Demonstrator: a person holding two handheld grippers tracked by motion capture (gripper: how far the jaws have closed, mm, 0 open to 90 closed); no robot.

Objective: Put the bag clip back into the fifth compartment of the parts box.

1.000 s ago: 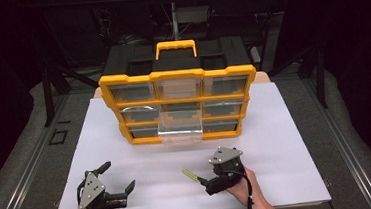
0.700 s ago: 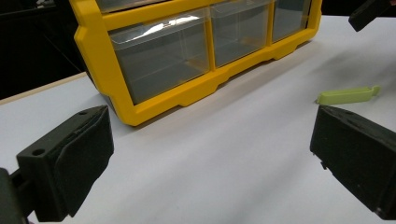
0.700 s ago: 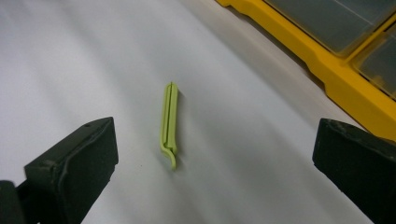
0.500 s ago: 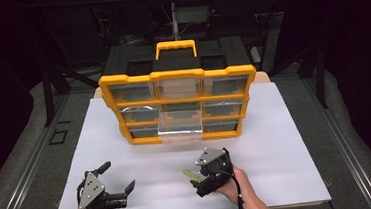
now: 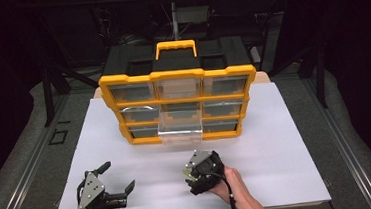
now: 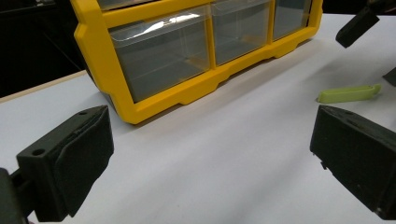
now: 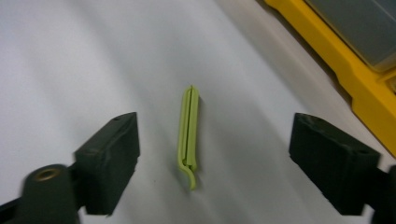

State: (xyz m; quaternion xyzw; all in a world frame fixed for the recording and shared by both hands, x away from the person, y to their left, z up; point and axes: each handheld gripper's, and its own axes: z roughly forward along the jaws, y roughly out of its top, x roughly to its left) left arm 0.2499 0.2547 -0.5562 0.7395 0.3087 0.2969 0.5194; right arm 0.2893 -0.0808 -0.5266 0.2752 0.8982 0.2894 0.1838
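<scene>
The right gripper point(image 7: 212, 154) straddled the green clip point(image 7: 188, 135) on the table point(image 5: 286, 141), fingers point(image 7: 109, 161) closing, not yet touching, to grasp it.

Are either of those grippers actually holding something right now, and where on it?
No. The right gripper has just been closing around the green clip on the table, pads apart from it. The left gripper is open.

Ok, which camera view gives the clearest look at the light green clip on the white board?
The right gripper view: the green clip lies whole and close between the right gripper and its open jaws, untouched. The left gripper view shows it farther off, lying flat near the right edge. In the high view the right gripper covers nearly all of it.
</scene>
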